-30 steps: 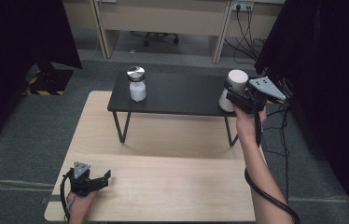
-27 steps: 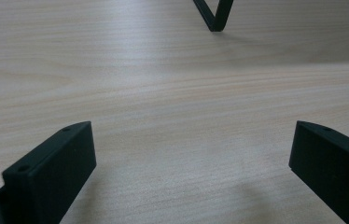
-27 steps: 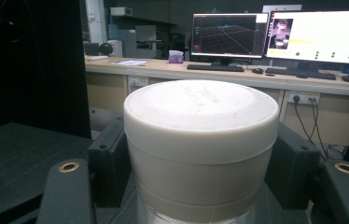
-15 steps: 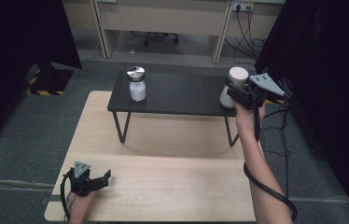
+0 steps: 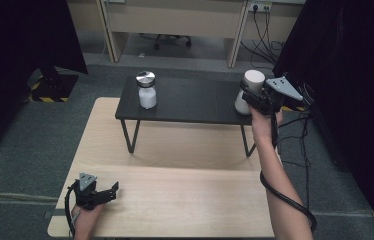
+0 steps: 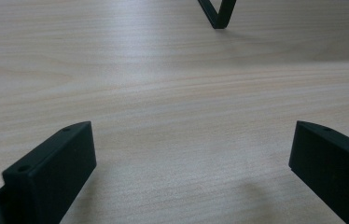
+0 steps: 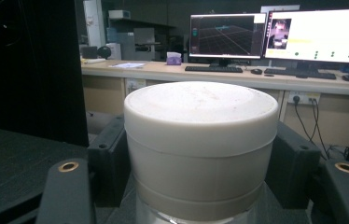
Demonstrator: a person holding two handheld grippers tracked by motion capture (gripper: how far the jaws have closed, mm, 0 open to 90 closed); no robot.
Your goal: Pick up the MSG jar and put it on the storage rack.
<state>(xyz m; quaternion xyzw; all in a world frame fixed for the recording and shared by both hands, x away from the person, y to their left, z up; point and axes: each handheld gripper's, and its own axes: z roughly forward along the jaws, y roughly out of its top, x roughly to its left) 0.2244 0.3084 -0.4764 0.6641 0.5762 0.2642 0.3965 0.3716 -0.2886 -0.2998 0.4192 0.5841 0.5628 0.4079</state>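
The left gripper [image 5: 109, 191] rests at the near left corner of the wooden table [image 5: 185, 190]. Its jaws stand wide apart with nothing between them; the left gripper view shows bare wood grain [image 6: 172, 93] between the two black jaws. The left hand [image 5: 86, 212] lies low on the tabletop, gripper pointing right and slightly forward.

Further back stands a low black table [image 5: 190, 100]. At its left end is a glass shaker [image 5: 146, 90] with a metal cap, upright and untouched, well apart from both grippers.

At the right end of the black table is the white jar [image 5: 249, 90]. The right gripper [image 5: 250, 100] is clamped on it: the right gripper view shows the jaws pressing both sides of the jar just under its cream lid [image 7: 200, 107]. The jar is upright; whether its base touches the black table or sits just above it cannot be told.

Judged progress: the grasp on the jar is done. Moving and setting it down is left, and the shaker has not been handled.

Right arm pose: the forearm [image 5: 280, 190] extends forward along the right edge of the wooden table, wrist roughly level, gripper aimed left toward the jar.
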